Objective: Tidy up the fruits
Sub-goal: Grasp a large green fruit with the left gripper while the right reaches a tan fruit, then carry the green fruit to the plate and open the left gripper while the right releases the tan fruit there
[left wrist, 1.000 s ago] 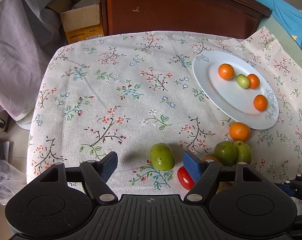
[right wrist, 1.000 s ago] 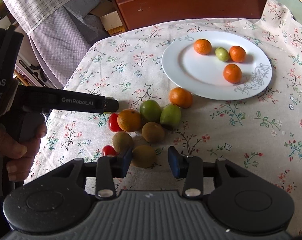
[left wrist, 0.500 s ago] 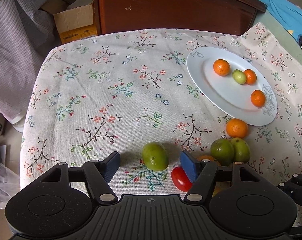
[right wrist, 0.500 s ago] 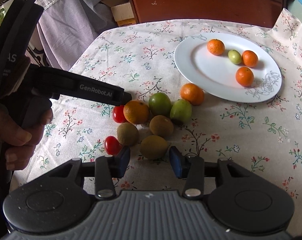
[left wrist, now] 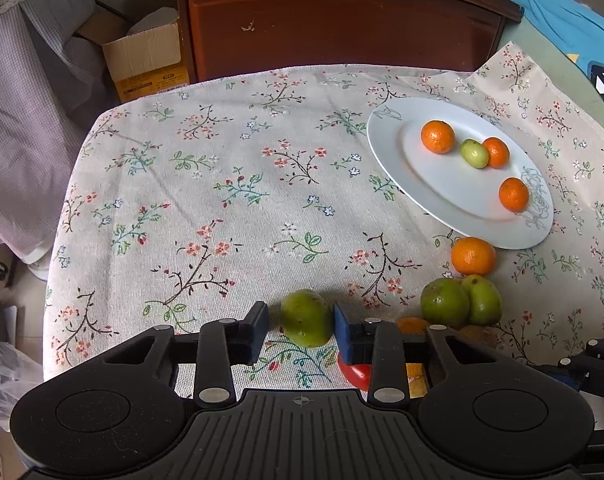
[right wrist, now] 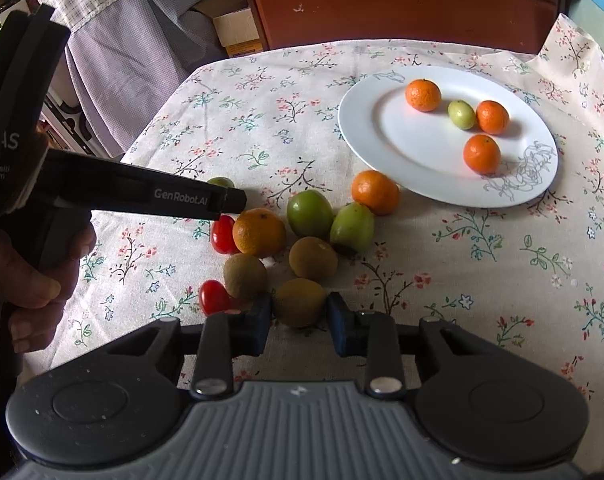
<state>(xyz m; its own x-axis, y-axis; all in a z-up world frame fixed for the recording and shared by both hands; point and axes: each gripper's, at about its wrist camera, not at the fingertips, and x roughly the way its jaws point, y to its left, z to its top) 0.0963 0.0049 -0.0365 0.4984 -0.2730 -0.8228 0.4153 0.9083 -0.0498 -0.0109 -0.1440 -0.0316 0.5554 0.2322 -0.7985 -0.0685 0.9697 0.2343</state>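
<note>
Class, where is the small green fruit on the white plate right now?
In the right wrist view, the small green fruit lies on the far right of the white plate, touching one orange, another orange on its left.

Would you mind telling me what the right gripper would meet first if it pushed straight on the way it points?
The right gripper is already shut on a kiwi. Just past it lies another kiwi, probably next, though depth is unclear.
</note>
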